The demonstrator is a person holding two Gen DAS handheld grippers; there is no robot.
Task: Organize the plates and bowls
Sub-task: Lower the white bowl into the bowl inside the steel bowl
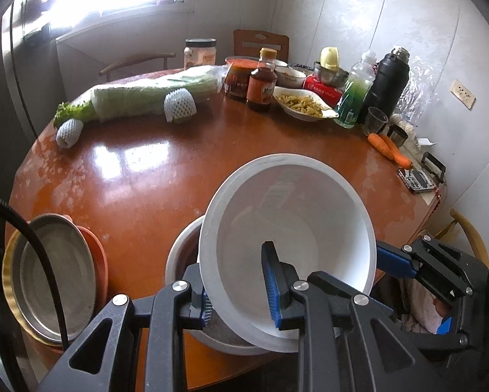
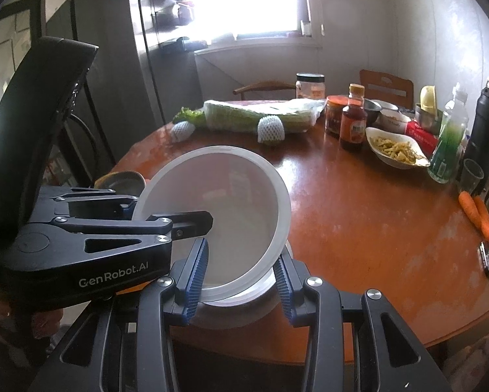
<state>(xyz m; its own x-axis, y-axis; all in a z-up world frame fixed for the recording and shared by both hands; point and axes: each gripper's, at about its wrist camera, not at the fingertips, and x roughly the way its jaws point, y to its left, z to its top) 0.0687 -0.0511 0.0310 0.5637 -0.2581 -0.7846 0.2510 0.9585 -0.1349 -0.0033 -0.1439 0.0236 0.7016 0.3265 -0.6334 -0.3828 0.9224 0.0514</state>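
Left gripper (image 1: 241,297): jaws closed on the near wall of the white bowl (image 1: 290,228), one blue pad inside the bowl and the other outside its rim. Right gripper (image 2: 241,281): jaws pressed against the same bowl's rim from the opposite side; in the left wrist view its blue finger meets the rim at 3 o'clock of the bowl. The white bowl is tilted, its mouth turned toward the person, and sits partly inside a second bowl (image 1: 182,254), white outside and dark within, which rests on the round wooden table (image 1: 166,176) at the near edge. At 9 o'clock of the bowls, a stack of metal plates (image 1: 51,277) overlaps an orange dish (image 1: 95,248). At 12 o'clock, across the table: wrapped cabbage (image 1: 139,101), sauce bottle (image 1: 260,81), dish of noodles (image 1: 304,104). At 2 o'clock: carrots (image 1: 391,150).
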